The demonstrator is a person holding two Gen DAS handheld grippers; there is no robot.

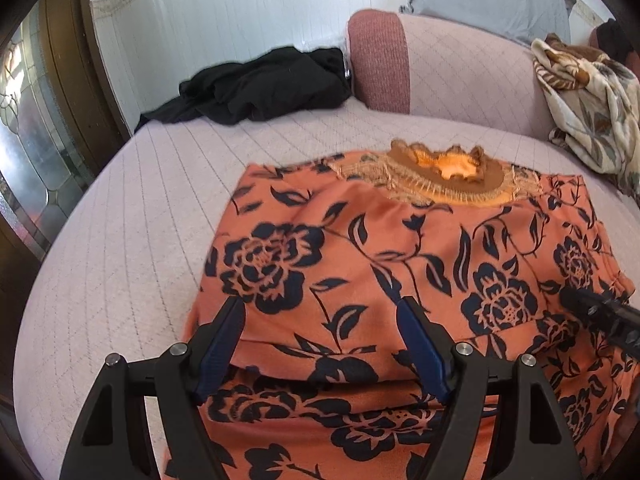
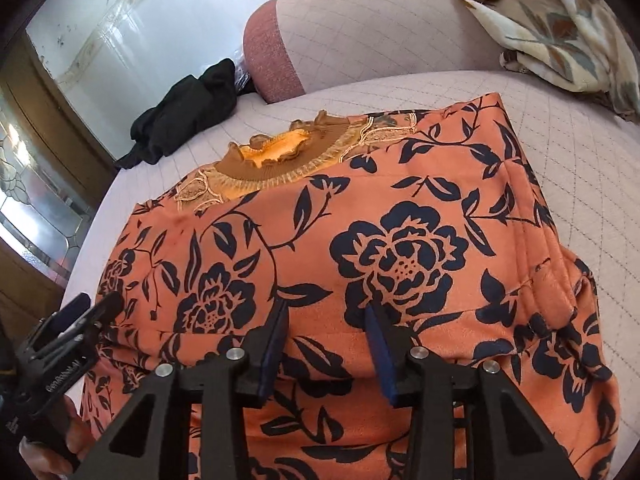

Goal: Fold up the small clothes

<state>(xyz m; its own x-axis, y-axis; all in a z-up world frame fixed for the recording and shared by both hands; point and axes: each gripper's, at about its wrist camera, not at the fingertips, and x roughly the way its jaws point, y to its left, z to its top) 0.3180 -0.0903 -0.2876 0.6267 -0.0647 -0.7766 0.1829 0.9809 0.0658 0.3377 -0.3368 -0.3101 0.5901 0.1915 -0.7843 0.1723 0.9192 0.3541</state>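
Now both grippers, left [image 1: 320, 312] and right [image 2: 326, 314], hover spread wide over the top [image 1: 400, 248], its collar [image 1: 448, 168] at twelve o'clock.

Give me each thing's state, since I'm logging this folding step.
Orange top with dark floral print: partly folded, flat on the sofa seat, collar at the far end.
Left gripper: open, over the top.
Right gripper: open, over the top.
Black garment: crumpled.
Cream leaf-print blanket: bunched up.
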